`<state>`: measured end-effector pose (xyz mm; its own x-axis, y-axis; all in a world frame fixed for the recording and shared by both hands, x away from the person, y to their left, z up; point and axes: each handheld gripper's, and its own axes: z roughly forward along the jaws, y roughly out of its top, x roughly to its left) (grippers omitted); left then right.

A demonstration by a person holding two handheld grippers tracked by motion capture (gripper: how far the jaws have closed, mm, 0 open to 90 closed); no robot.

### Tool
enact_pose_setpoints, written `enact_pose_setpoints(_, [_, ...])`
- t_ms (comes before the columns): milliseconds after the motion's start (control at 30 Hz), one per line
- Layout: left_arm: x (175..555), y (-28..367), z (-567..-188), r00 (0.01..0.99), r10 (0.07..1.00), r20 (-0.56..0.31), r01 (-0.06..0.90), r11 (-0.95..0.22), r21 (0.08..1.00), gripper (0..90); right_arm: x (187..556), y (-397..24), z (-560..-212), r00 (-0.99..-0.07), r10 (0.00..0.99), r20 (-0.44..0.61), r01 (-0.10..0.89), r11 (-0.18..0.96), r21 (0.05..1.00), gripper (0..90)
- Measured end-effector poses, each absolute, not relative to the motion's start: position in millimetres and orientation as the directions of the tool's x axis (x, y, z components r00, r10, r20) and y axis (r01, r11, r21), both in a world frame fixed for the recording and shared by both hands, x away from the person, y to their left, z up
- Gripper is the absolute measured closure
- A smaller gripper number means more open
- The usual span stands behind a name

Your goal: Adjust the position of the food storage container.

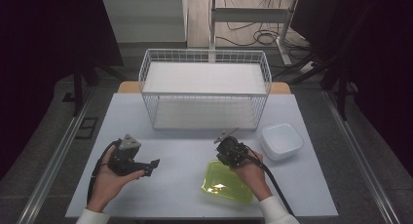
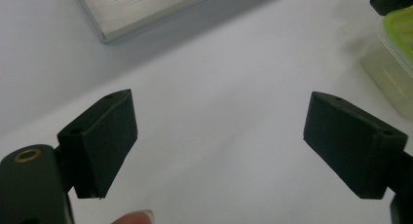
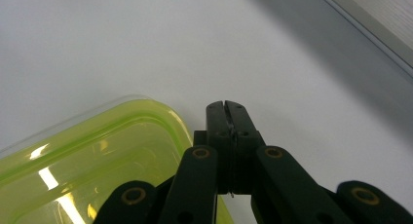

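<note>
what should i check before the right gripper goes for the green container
1. Right gripper jaws open enough to grip: not ok, shut with nothing between.
2. Green container within reach: ok, right beside the gripper.
3. Container lid seated: cannot tell.
4. Left gripper clear of the path: ok, open over bare table.
5. White bowl out of the way: ok, apart to the side.
6. Wire rack shelves free: ok.

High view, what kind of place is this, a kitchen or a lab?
Probably a lab or recording workspace: dark curtains flank the white table, loose cables cross the floor, and a person holds a gripper in each hand.
</note>
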<state>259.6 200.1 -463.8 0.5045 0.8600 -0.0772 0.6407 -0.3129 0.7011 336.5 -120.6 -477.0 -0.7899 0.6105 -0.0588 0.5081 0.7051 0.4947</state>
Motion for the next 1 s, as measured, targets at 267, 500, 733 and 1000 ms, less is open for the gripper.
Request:
enact_pose_setpoints(267, [259.0,201.4,-463.1,0.505,0.860,-0.075,0.639,-0.313,0.702,12.2,327.0,-145.1,-453.9,-0.773,0.633,-0.046,0.510,0.663,0.548,89.2])
enact_pose_setpoints(500, [260.2,199.6,-466.4,0.507,0.859,-0.074,0.644,-0.321,0.694,12.2,303.3,-191.9,-447.2,-0.739,0.672,-0.050,0.548,0.643,0.535,89.2])
enact_pose_setpoints(733, [261.6,195.9,-467.6,0.518,0.853,-0.069,0.643,-0.335,0.689,12.1,273.0,-232.8,-459.1,-0.687,0.725,-0.041,0.615,0.611,0.499,89.2])
enact_pose_setpoints(1000, [261.9,194.6,-467.4,0.523,0.850,-0.069,0.642,-0.340,0.687,12.1,254.9,-242.3,-470.3,-0.681,0.732,-0.011,0.653,0.615,0.443,89.2])
